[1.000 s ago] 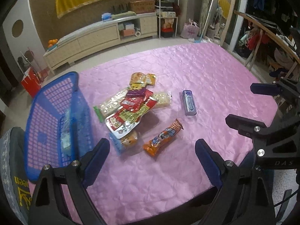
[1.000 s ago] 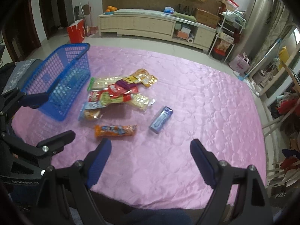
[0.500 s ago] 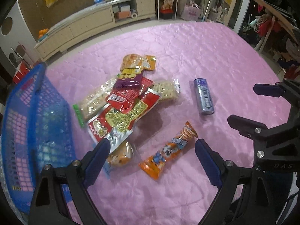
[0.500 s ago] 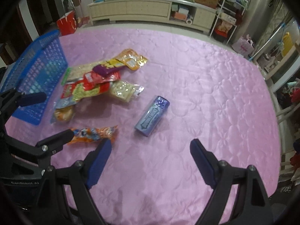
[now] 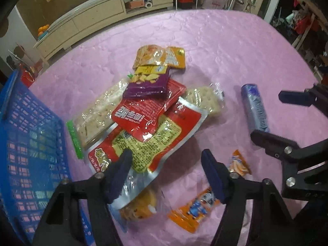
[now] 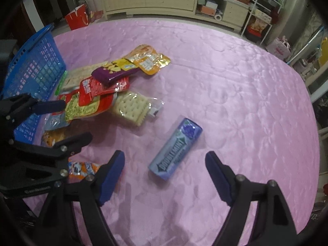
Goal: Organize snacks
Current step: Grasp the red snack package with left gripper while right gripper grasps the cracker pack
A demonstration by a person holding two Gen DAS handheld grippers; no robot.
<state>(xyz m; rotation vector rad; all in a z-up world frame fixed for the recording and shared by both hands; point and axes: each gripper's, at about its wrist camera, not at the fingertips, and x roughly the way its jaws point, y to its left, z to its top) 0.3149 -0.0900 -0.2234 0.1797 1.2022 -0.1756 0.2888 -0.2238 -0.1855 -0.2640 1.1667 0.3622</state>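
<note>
A pile of snack packets [image 5: 143, 110] lies on the pink cloth, with a big red-and-yellow pouch [image 5: 147, 141] at its near end. My left gripper [image 5: 166, 166] is open, low over that pouch's near edge. An orange packet [image 5: 196, 207] and a small orange snack [image 5: 139, 205] lie under it. A blue-purple gum box [image 6: 176, 149] lies apart to the right. My right gripper [image 6: 164, 170] is open, its fingers either side of the box's near end. The pile [image 6: 102, 86] also shows in the right wrist view.
A blue plastic basket [image 5: 24, 143] stands at the left edge of the cloth, also in the right wrist view [image 6: 34, 69]. A long cream cabinet [image 6: 168, 2] and shelves stand beyond the table. The pink cloth [image 6: 246, 102] stretches bare to the right.
Both grippers have moved forward and down toward the table. The left one has come over the pile's near edge; the right one has closed in on the gum box. Both stayed open.
</note>
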